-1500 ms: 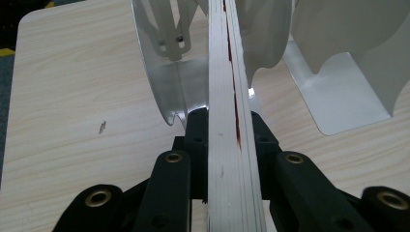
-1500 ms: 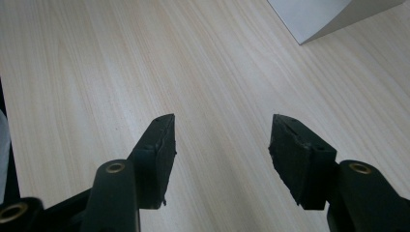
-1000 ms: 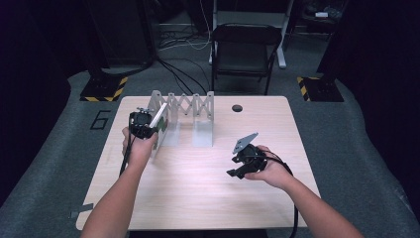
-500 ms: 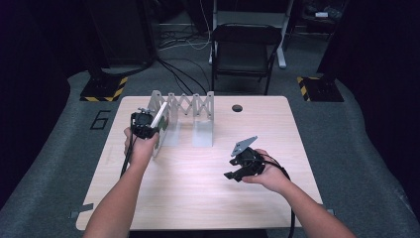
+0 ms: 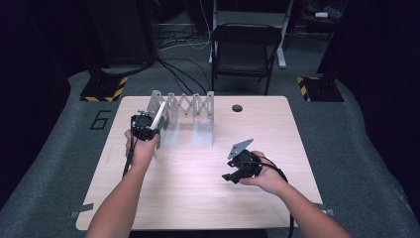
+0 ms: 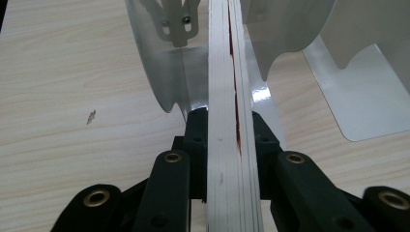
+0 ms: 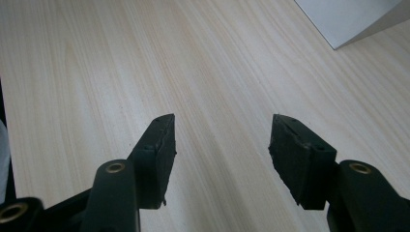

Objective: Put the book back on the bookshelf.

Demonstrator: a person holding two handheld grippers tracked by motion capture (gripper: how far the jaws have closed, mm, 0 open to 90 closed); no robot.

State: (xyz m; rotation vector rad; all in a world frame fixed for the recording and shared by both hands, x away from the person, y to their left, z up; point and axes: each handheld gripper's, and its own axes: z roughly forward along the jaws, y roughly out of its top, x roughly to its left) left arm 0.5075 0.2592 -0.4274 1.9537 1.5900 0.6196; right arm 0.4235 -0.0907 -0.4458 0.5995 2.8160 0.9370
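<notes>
My left gripper point(image 5: 150, 130) is shut on a thin book point(image 5: 160, 120), held upright on its edge at the left end of a grey metal folding rack point(image 5: 188, 106) at the back of the table. In the left gripper view the book's white page edges point(image 6: 223, 72) run straight up between the jaws, with a red line along one side. The book stands between two curved rack dividers point(image 6: 157, 63). My right gripper point(image 5: 234, 174) hovers over the table's right middle. Its pads point(image 7: 157, 145) stand open with bare wood between them.
The wooden table point(image 5: 198, 198) has a small black round hole point(image 5: 237, 108) near its back edge. A black chair point(image 5: 245, 49) stands behind the table, and cables lie on the floor. Striped floor bases point(image 5: 104, 89) sit at the back left and right.
</notes>
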